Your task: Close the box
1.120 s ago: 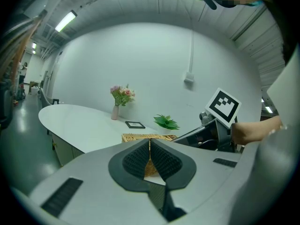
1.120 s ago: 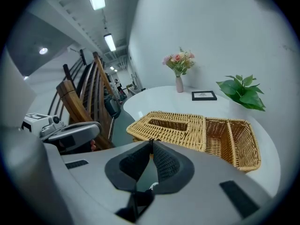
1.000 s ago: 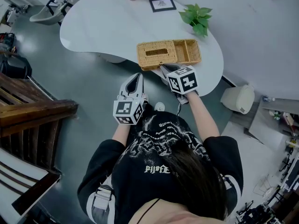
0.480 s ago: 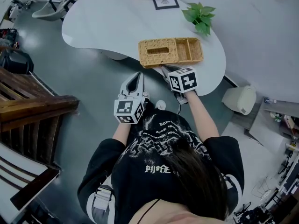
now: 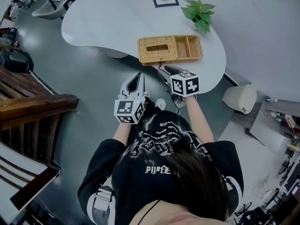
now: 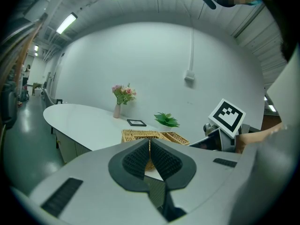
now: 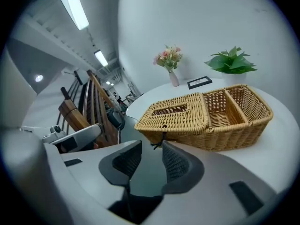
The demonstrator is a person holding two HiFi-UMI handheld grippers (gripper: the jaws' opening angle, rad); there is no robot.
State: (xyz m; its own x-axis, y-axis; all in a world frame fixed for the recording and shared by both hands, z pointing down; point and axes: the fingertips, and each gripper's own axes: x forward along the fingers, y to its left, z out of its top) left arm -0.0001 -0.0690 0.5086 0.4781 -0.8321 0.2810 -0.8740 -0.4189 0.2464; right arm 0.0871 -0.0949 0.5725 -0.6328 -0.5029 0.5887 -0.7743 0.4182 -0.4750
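Head view: the wicker box [image 5: 169, 48] lies on the white table [image 5: 108, 18] near its front edge. The right gripper [image 5: 158, 70] is just short of it, and the left gripper [image 5: 138, 75] hangs over the floor, apart.

Left gripper view: its jaws are pressed together, empty.

Right gripper view: its jaws have just been opening and stand wide (nothing between them), tips near the box's front wall. The lid [image 7: 176, 112] covers only the left part.
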